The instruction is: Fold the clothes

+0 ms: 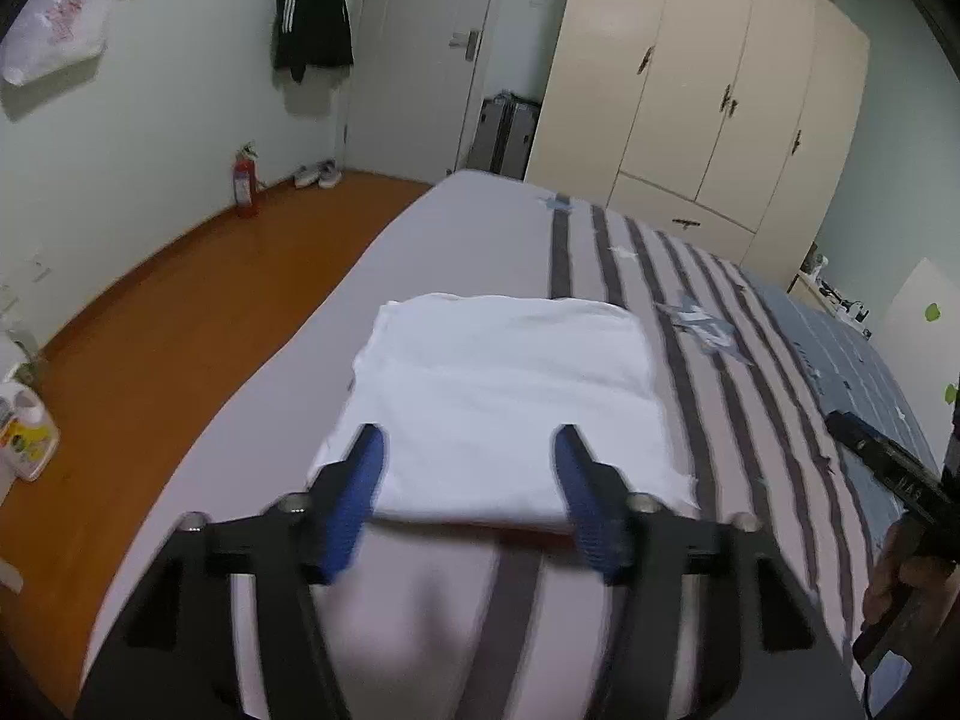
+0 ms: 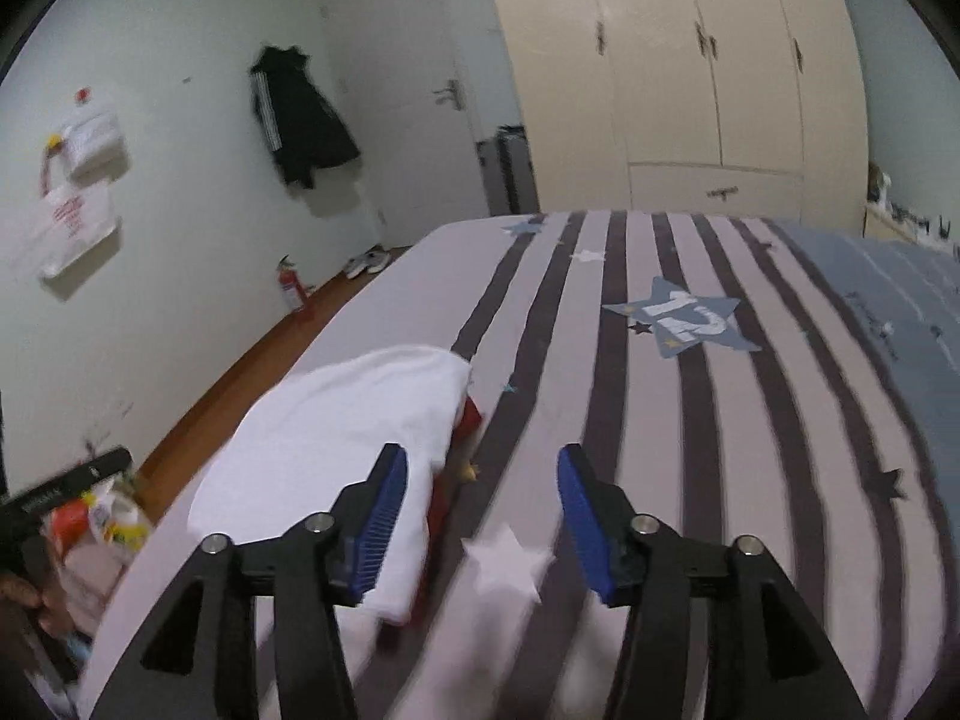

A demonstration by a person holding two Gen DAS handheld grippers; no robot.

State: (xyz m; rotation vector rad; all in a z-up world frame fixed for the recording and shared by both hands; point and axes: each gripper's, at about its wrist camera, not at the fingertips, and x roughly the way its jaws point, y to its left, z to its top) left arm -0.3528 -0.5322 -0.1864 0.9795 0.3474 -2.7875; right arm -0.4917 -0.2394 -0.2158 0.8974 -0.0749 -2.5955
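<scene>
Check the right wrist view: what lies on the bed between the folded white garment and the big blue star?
Only bare striped bedsheet lies between the folded white garment and the big blue star; the right wrist view shows it.

Both grippers have black frames, silver screws and ribbed blue fingers (image 1: 360,486).

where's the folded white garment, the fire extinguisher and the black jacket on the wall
folded white garment (image 1: 504,396), left wrist view, middle of its top layer
fire extinguisher (image 1: 243,183), left wrist view, red body
black jacket (image 1: 312,6), left wrist view, chest area
</scene>
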